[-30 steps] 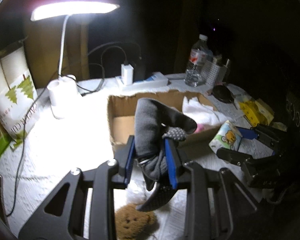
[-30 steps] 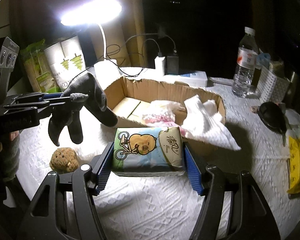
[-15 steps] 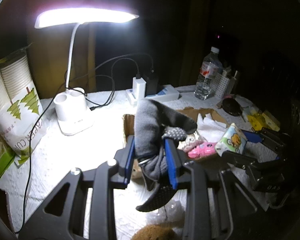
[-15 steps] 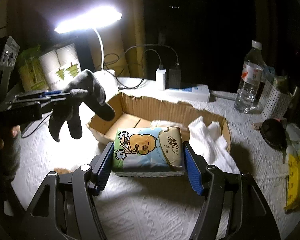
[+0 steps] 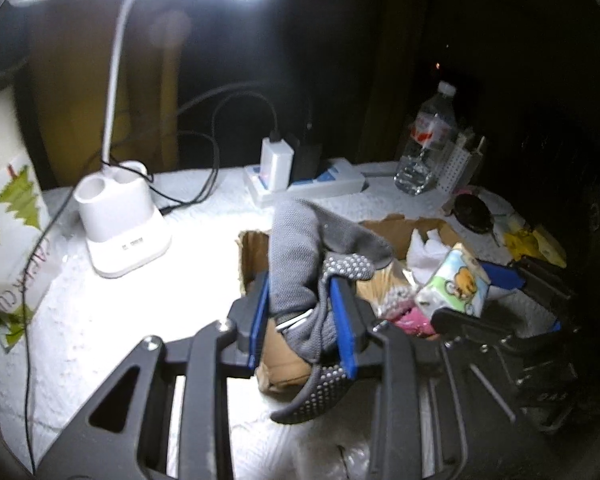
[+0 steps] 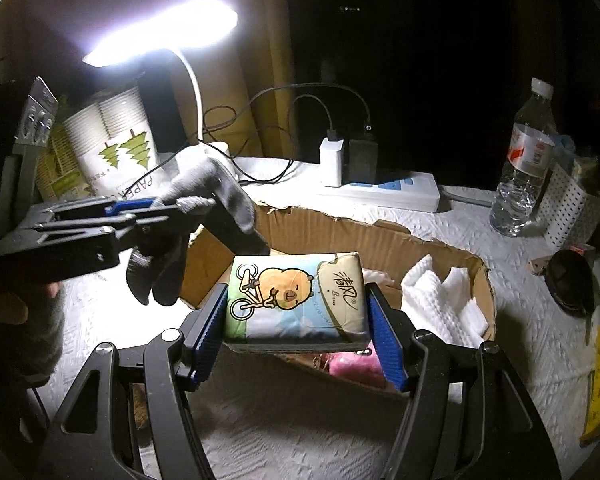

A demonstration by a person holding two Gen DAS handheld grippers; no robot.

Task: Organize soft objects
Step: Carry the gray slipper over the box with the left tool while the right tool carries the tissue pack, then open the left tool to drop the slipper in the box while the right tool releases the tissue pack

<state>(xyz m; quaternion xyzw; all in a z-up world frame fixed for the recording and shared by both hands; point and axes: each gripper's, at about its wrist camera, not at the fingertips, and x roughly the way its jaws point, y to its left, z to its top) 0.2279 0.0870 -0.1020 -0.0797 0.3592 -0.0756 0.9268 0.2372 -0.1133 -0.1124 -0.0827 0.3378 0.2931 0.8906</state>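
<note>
Hanging limp from the clenched left gripper (image 5: 302, 314) above the cardboard box (image 6: 380, 236), the grey glove (image 5: 296, 256) risked snagging the rim, while the right gripper (image 6: 296, 326) clamped the tissue pack (image 6: 296, 296) over the same box.

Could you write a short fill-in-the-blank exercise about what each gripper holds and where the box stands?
1. The left gripper is shut on a grey ____.
2. The right gripper grips a tissue pack printed with a cartoon animal riding a ____.
3. Both held things hang over an open ____ box.
4. A white cloth lies ____ that box.

Missing words: glove; bicycle; cardboard; inside
</note>
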